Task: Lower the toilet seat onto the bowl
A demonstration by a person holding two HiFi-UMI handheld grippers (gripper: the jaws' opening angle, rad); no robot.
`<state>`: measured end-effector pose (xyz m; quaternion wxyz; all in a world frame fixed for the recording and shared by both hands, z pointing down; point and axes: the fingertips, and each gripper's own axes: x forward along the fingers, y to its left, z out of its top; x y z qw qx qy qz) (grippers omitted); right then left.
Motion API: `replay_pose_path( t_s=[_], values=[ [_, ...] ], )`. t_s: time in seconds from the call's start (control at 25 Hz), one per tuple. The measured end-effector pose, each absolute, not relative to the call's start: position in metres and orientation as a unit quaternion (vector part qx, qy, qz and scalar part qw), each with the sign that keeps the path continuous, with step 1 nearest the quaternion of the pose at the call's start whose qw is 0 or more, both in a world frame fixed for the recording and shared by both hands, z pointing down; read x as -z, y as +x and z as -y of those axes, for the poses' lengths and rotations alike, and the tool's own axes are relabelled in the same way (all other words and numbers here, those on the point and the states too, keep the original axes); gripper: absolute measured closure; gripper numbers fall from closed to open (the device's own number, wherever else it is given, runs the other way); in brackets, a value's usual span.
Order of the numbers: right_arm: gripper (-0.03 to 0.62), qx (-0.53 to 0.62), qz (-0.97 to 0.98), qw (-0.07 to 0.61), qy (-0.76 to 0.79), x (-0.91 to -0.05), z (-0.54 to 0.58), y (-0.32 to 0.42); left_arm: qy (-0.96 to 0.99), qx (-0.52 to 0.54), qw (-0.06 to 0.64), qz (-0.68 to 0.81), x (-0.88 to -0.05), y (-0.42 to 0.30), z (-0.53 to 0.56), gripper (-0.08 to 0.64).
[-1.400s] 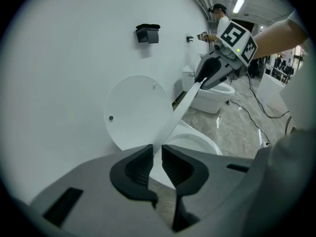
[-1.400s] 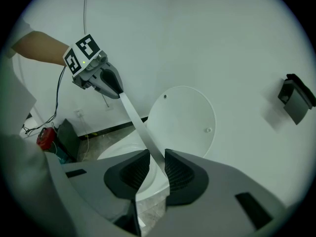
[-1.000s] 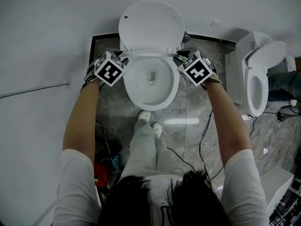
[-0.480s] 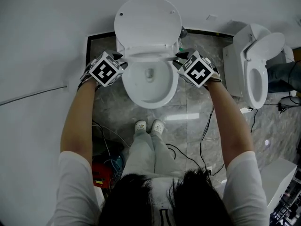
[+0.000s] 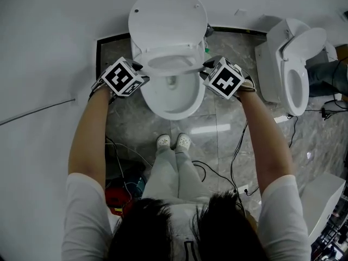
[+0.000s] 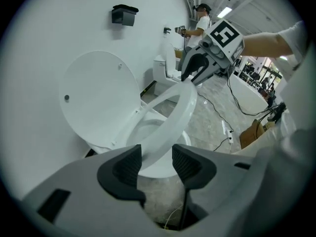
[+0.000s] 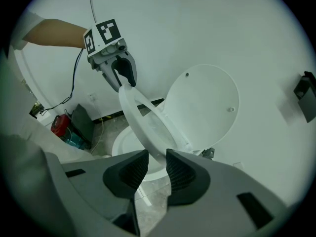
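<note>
The toilet seat (image 5: 169, 64) is found half lowered, tilted between the raised lid (image 5: 168, 20) and the bowl (image 5: 175, 103) below, its side rims lying between the just-opened, seemingly slack jaws of the left gripper (image 5: 141, 66) and right gripper (image 5: 206, 64), both equally near

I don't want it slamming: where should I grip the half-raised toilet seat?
I'd take the seat by its side rims, coming in from either side: the ring is thin and flat there, tilted partway above the bowl, and the upright lid blocks the back.
</note>
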<state>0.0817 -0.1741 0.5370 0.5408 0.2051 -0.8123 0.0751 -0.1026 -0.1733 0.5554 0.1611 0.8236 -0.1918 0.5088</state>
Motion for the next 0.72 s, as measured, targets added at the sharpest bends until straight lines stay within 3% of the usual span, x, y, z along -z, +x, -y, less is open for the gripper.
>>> replay_pose_path(
  t_s=[0.72],
  values=[
    [0.437, -0.157, 0.809, 0.545, 0.152, -0.576, 0.127, 0.087, 0.809, -0.537, 0.216, 0.103, -0.589, -0.089, 0.124, 0.321]
  ],
)
